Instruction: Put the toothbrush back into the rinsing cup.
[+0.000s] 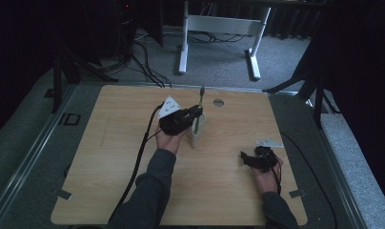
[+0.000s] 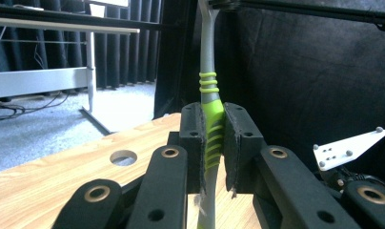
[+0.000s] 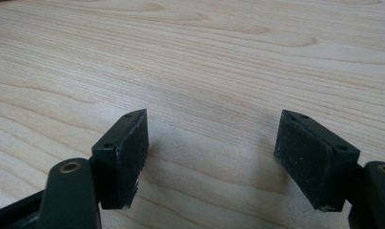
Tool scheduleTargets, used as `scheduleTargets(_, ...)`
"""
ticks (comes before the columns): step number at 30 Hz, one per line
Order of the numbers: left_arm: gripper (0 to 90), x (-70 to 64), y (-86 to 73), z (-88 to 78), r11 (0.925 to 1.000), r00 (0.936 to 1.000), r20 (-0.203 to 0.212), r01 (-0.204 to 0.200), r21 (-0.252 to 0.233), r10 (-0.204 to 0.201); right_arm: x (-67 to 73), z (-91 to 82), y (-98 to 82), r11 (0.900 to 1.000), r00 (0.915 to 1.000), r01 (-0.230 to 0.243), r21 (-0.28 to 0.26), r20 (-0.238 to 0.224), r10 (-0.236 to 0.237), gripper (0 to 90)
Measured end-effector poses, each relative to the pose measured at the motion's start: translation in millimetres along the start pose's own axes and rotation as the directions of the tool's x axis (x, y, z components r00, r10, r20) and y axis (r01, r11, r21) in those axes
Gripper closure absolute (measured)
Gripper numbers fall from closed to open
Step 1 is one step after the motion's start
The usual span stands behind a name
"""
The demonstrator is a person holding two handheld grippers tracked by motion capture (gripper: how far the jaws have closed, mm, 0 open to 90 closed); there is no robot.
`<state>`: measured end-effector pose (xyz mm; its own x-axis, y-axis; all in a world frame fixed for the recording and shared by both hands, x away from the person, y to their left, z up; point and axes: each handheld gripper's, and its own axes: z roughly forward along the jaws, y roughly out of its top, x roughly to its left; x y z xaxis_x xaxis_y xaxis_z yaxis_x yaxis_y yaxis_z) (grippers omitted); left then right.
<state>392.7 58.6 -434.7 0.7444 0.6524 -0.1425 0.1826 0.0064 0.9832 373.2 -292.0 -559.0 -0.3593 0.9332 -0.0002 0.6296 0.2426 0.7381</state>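
Note:
A grey and lime-green toothbrush (image 2: 210,119) stands upright, clamped at its handle between the pads of my left gripper (image 2: 212,143). In the high view the left gripper (image 1: 194,113) holds the toothbrush (image 1: 199,102) over a pale cup (image 1: 197,133) near the table's middle, the brush's lower end reaching into the cup. My right gripper (image 1: 245,157) rests low at the table's right side, held by a hand. Its jaws point at bare wood, and the right gripper (image 3: 212,157) stands wide open with nothing between its pads.
The wooden table (image 1: 133,191) has a round hole (image 1: 218,102) near its far edge, seen as a hole (image 2: 123,157) in the left gripper view. A white desk frame (image 1: 219,28) stands on the grey floor beyond. Black cables trail from both grippers.

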Motion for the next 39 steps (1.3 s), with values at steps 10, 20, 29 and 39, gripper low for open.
scheduleTargets(10, 79.7, 4.8, -1.4, 0.1, 0.9998, 0.9999, -0.005, -0.01, -0.017, 0.01, 0.0, 0.0, 0.0, 1.0, 1.0, 0.0, 0.0, 0.0, 0.0, 26.4)
scheduleTargets(20, 79.6, 5.9, -4.8, 2.6, 0.9999, 0.9999, -0.008, -0.009, -0.014, 0.009, -0.1, 0.0, 0.0, 1.0, 1.0, 0.0, -0.002, -0.001, 0.0, 26.4)
scheduleTargets(29, 79.6, 8.8, -12.0, 3.6, 1.0, 1.0, -0.009, 0.002, -0.009, -0.002, 0.0, -0.1, 0.0, 1.0, 1.0, 0.001, 0.001, -0.001, -0.001, 26.4)
scheduleTargets(39, 79.5, 9.5, -19.1, 6.7, 0.9999, 0.9999, -0.003, 0.011, 0.005, -0.01, 0.0, -0.1, 0.0, 1.0, 1.0, 0.001, 0.0, -0.001, -0.001, 26.4)
